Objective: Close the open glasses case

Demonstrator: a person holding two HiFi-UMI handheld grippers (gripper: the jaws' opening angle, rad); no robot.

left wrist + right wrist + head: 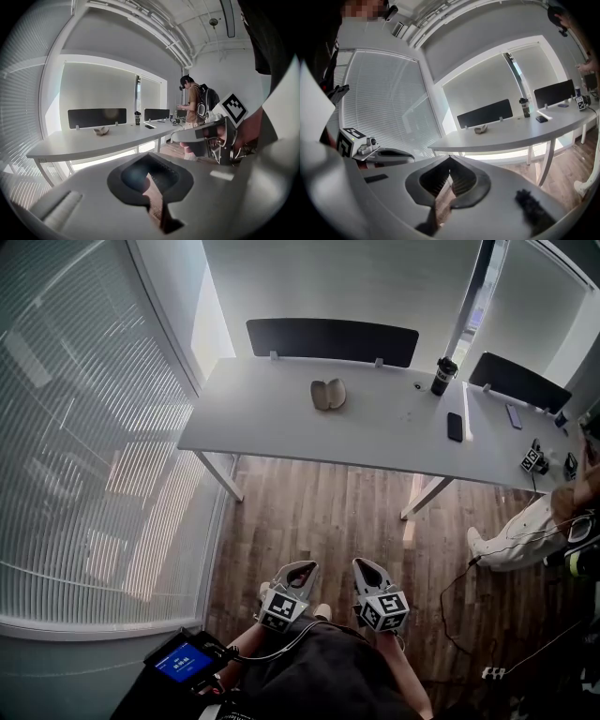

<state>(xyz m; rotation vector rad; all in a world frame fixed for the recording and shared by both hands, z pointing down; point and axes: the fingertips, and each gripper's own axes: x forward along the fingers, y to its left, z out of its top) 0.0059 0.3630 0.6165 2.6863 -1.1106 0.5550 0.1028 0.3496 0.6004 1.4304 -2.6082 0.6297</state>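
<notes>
My left gripper [298, 570] and right gripper [369, 568] both had their jaws together on nothing, side by side above the wooden floor [319, 512]. The open glasses case [328, 395] lay well apart from them on the white table [262, 418].

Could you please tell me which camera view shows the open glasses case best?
The head view: it looks down on the glasses case, showing both halves lying open on the white table. The left gripper view and the right gripper view show it only as a small, distant shape seen from the side.
</notes>
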